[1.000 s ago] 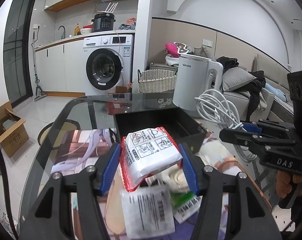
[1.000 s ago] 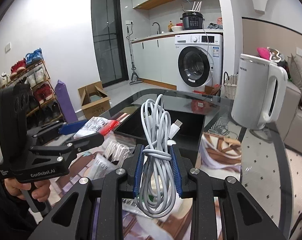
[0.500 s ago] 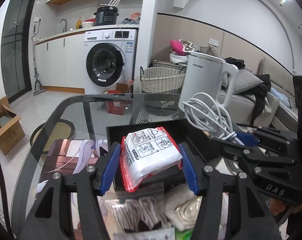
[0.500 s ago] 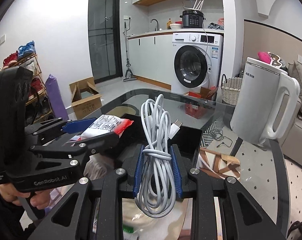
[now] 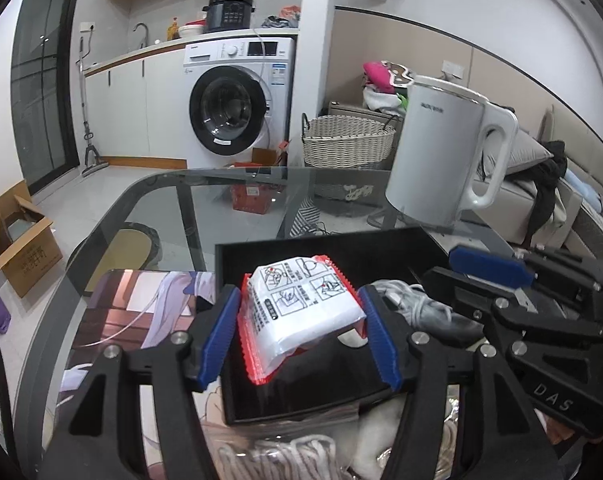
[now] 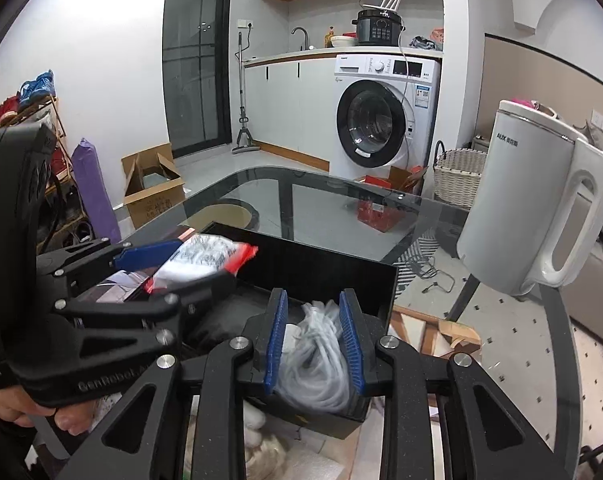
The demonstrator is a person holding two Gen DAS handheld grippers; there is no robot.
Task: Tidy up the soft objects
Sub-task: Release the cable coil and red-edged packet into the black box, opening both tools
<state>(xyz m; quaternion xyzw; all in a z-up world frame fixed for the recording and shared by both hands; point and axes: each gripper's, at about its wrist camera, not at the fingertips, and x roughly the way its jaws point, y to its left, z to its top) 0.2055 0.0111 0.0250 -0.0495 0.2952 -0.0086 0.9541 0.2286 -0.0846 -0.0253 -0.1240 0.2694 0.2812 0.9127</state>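
Left tongs (image 5: pixel 301 332) opening, red-edged white packet (image 5: pixel 301 308) between the blue pads, over the black tray (image 5: pixel 341 248) on the glass worktop (image 5: pixel 173 208). Right tongs (image 6: pixel 312 342) opening too, white cable bundle (image 6: pixel 317 364) between the pads, blurred, low inside the tray's near right corner. White kettle (image 6: pixel 533 208) at two o'clock of the tray. More soft items heaped at six o'clock.

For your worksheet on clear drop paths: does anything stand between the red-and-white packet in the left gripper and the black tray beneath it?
Nothing visible does. The packet hangs between the opening jaws of the left gripper, over a bare part of the black tray. The white cable lies further right, under the right gripper.
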